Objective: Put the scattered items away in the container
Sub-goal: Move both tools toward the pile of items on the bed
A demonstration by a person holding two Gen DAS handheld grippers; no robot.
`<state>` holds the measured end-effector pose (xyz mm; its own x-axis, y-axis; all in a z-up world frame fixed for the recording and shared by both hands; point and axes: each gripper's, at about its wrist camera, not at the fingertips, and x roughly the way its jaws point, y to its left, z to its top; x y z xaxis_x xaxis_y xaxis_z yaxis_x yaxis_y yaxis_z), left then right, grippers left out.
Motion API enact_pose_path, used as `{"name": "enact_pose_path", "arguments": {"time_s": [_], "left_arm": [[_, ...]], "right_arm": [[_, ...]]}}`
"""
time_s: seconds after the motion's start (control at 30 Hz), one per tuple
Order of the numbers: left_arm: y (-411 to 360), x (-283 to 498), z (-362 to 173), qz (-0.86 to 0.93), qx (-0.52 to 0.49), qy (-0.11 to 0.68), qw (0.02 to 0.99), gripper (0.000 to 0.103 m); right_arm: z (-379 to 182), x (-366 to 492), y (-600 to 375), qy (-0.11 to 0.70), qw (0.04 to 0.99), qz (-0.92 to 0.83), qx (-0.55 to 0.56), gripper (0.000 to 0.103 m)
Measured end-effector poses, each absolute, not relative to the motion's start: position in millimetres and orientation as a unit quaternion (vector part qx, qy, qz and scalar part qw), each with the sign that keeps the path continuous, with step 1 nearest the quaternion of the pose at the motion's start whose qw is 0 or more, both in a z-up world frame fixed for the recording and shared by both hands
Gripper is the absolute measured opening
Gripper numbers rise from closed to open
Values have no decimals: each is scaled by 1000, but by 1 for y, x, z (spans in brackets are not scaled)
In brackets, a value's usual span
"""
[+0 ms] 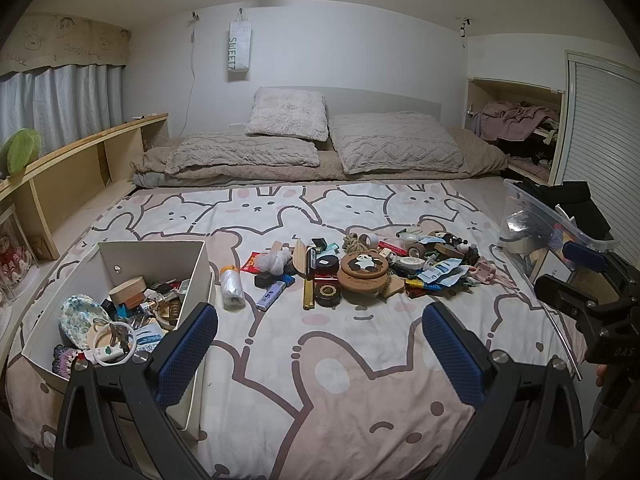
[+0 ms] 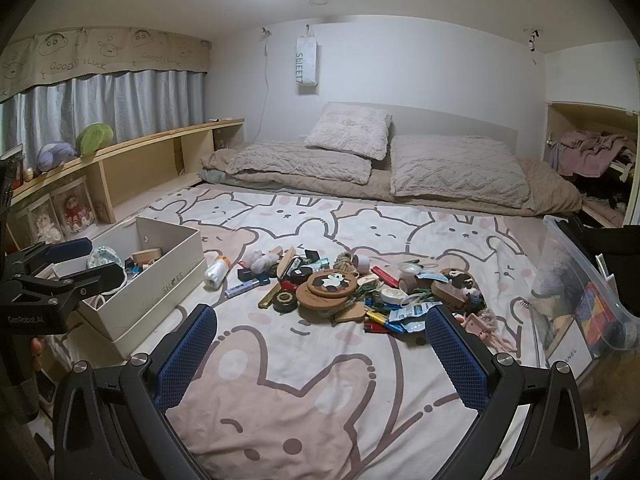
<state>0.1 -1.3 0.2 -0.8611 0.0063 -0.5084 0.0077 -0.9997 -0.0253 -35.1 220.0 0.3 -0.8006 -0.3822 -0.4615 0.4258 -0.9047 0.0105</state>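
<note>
Bed [image 1: 320, 380], scattered items [image 1: 360, 268], white box [image 1: 192, 264]

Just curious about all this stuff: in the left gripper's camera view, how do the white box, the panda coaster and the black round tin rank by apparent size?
1. white box, nearest, so partly flattered
2. panda coaster
3. black round tin

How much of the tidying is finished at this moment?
Partly done. The white box already holds many small items. Both the left gripper and right gripper are open and hold nothing. A large pile, including the panda coaster, remains on the bedsheet.
</note>
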Motion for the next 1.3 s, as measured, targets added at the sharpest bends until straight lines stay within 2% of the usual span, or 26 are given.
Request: {"name": "enact_pose_path", "arguments": {"time_s": [0.53,0.9,1.3], "left_arm": [[-10,-5,-7,-963,271,15,0,103],[-3,-28,-30,-953,300,23,-13,103],[2,-65,-73,-935,353,32,-28,103]], "right_arm": [[-7,-40,216,46,217,-945,242,103],[-20,-62,220,35,213,-941,259,103],[-60,-99,229,5,198,-928,315,103]]}}
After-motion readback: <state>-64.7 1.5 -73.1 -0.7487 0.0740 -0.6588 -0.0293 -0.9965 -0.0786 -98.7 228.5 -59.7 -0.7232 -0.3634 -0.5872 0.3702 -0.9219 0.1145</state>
